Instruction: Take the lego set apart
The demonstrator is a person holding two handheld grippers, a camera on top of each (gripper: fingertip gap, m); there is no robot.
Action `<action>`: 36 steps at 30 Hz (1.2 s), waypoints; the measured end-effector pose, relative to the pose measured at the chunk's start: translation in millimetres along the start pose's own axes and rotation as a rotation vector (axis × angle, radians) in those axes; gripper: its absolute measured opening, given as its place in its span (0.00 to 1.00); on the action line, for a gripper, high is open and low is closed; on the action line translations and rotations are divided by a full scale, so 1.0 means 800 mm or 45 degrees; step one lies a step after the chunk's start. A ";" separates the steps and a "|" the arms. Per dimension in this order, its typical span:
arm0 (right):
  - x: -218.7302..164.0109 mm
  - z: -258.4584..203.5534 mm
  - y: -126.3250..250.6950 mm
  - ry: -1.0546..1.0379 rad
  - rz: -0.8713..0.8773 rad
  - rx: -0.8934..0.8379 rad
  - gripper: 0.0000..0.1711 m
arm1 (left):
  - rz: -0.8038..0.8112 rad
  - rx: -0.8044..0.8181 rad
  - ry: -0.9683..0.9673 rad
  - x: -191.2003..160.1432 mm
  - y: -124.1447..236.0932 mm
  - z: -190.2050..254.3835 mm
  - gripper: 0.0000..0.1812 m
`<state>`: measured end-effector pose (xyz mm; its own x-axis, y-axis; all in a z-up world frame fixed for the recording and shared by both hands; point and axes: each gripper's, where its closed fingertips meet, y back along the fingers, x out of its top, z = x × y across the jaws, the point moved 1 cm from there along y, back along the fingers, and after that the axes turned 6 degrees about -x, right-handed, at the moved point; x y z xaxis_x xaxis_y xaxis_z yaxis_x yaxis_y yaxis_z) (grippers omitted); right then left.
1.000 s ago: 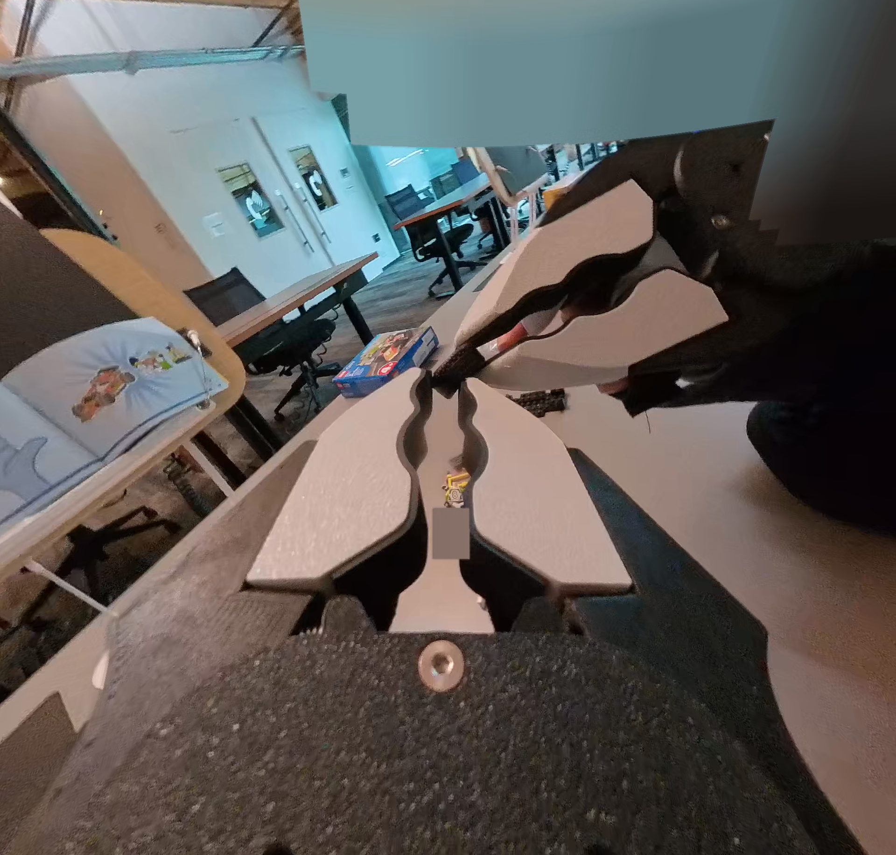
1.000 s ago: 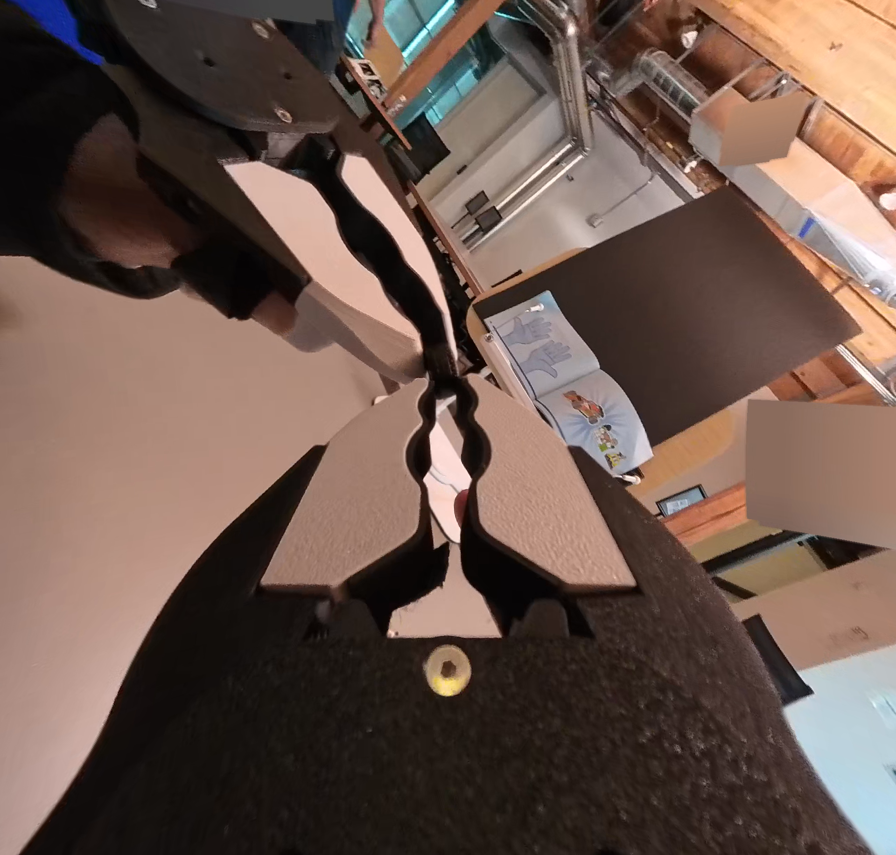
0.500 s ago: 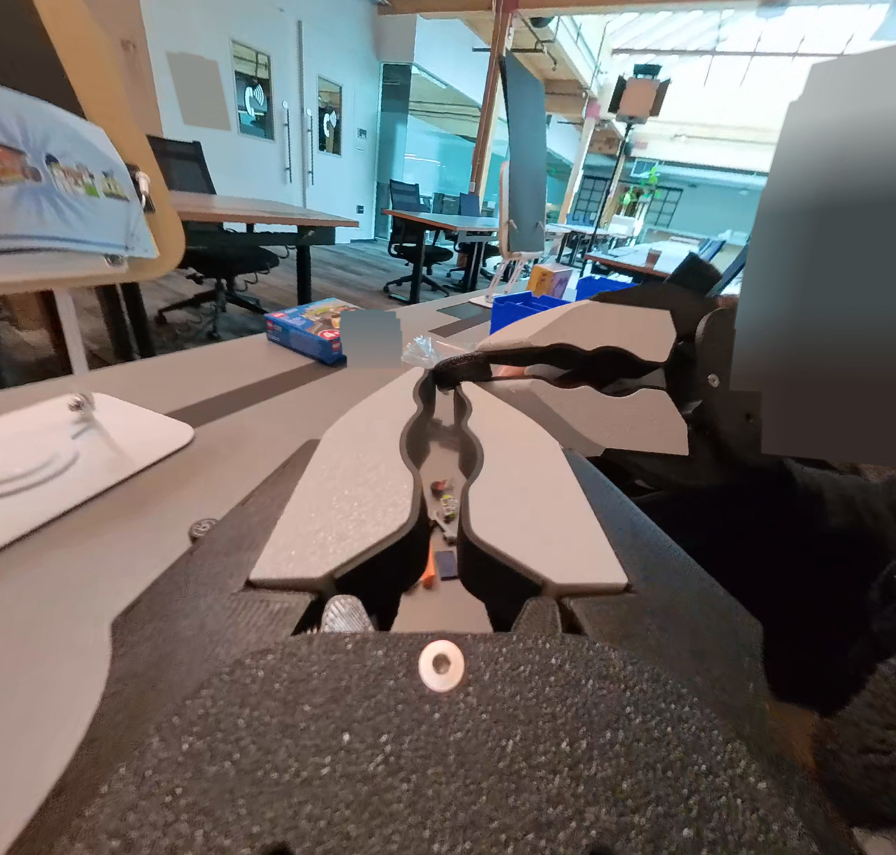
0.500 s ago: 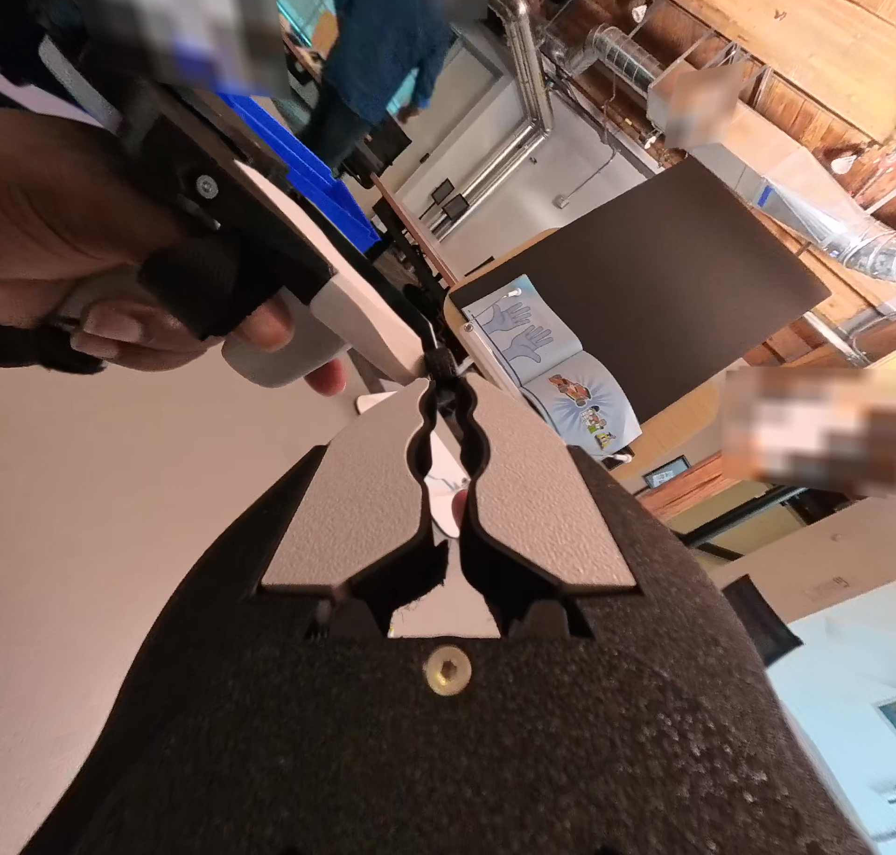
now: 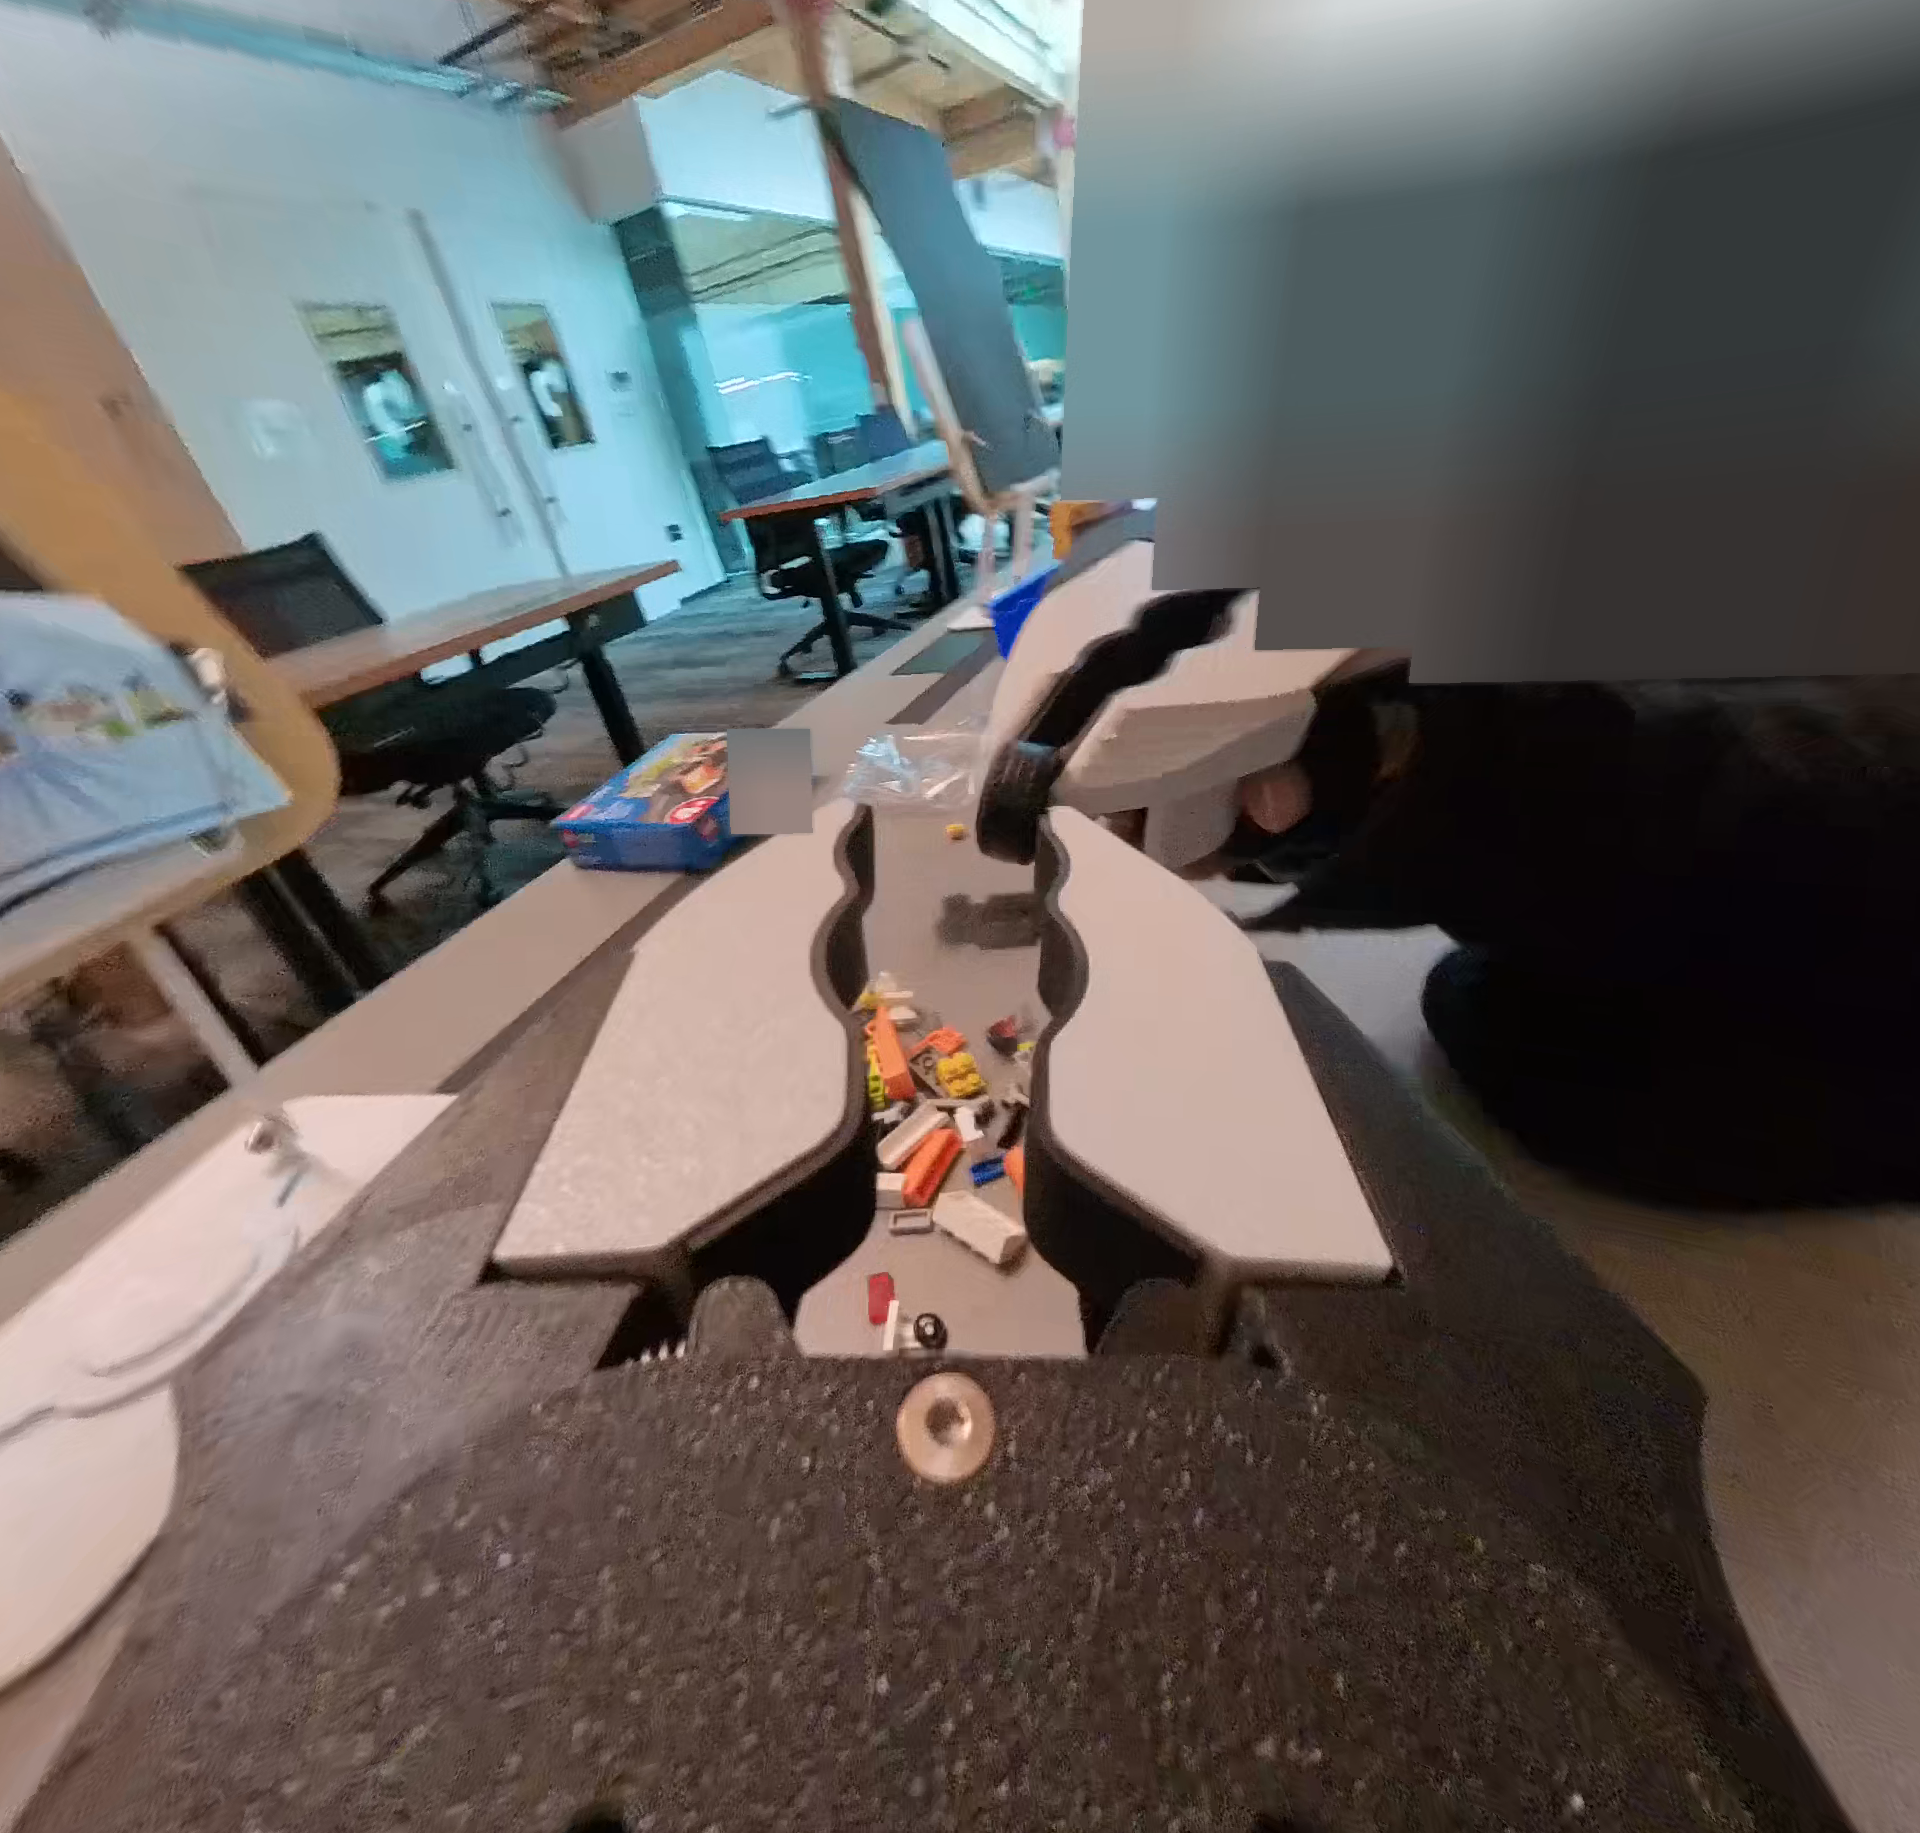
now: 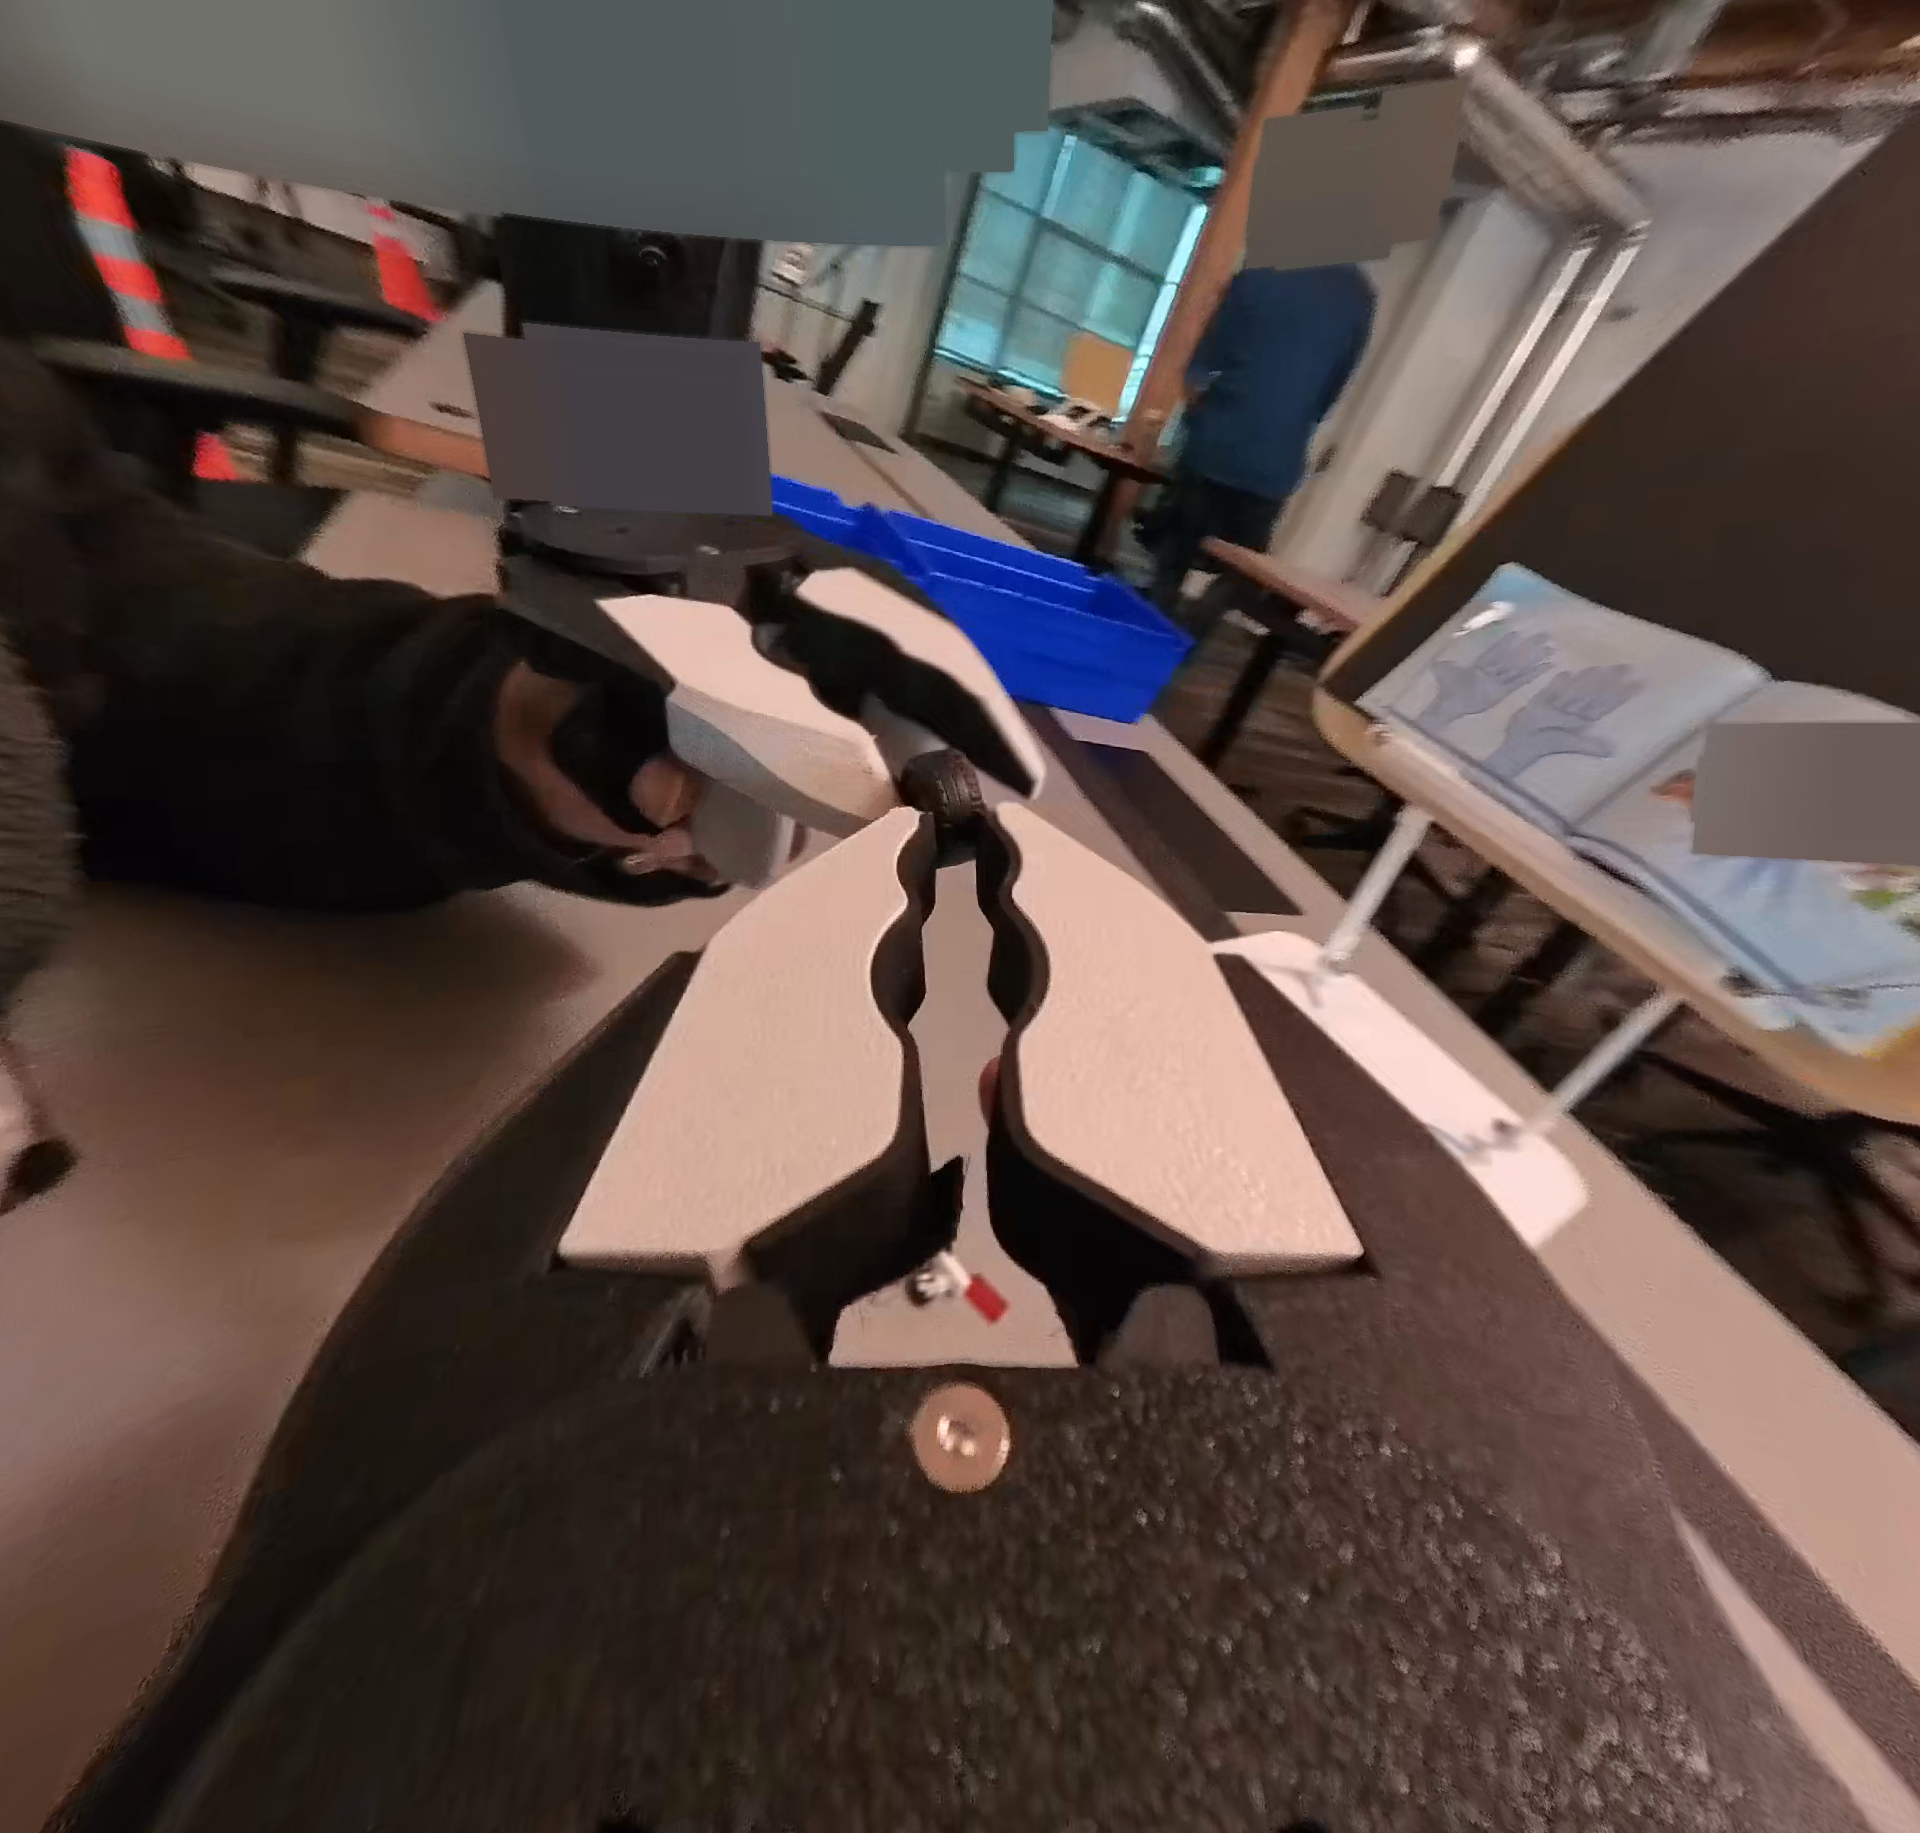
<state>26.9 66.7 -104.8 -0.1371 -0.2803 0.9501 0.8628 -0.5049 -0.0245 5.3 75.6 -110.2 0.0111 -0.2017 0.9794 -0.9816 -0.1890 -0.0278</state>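
Note:
My left gripper (image 5: 951,827) is open and holds nothing. Through its gap I see a pile of loose lego pieces (image 5: 935,1097) and a dark, blurred piece (image 5: 987,921) on the grey table (image 5: 1714,1368). A tiny yellow piece (image 5: 954,831) shows near the fingertips. My right gripper (image 6: 951,833) is shut on a small black tyre (image 6: 940,786) at its fingertips. In the left wrist view the same tyre (image 5: 1013,796) sits in the right gripper's tips, right beside my left gripper's right fingertip (image 5: 1049,848). In the right wrist view, the left gripper's open fingers (image 6: 758,734) stand just behind the tyre.
A blue lego box (image 5: 649,817) and a clear plastic bag (image 5: 904,765) lie farther back on the table. Blue bins (image 6: 1018,620) stand beyond. An open booklet (image 6: 1662,775) rests on a stand with a white base (image 6: 1403,1056). A person (image 6: 1268,401) stands in the background. My two grippers' fingertips are within a few centimetres of each other.
My left gripper opened its jaws and let go of the small black part that both grippers held tip to tip. My right gripper stayed shut on the tyre. Both views swung downward.

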 end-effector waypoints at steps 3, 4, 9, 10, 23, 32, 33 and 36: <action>-0.007 -0.009 0.001 -0.088 -0.016 0.123 0.04 | -0.056 -0.108 -0.111 -0.005 0.001 0.016 0.08; -0.009 -0.011 0.000 -0.100 -0.025 0.141 0.04 | -0.067 -0.118 -0.133 -0.007 0.001 0.018 0.06; -0.011 -0.002 -0.008 0.007 -0.062 -0.018 0.04 | -0.108 0.045 -0.110 -0.008 0.002 0.004 0.06; -0.011 0.000 -0.010 0.040 -0.066 -0.071 0.04 | -0.108 0.089 -0.108 -0.008 0.002 0.001 0.06; -0.005 -0.002 -0.011 0.161 -0.035 -0.115 0.01 | -0.077 0.120 -0.196 0.000 0.006 0.002 0.06; 0.008 -0.019 -0.001 0.263 -0.043 -0.011 0.05 | -0.077 0.003 -0.410 0.010 0.010 0.026 0.06; 0.009 -0.021 0.000 0.272 -0.050 -0.002 0.05 | -0.087 -0.003 -0.428 0.010 0.010 0.028 0.06; 0.008 -0.024 0.001 0.322 -0.068 -0.003 0.05 | -0.107 -0.009 -0.469 0.009 0.010 0.031 0.06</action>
<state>17.2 49.0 -104.6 -0.2998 -0.4484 0.8421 0.8502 -0.5259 0.0226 1.8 49.0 -108.2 0.1585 -0.5180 0.8406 -0.9756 -0.2133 0.0525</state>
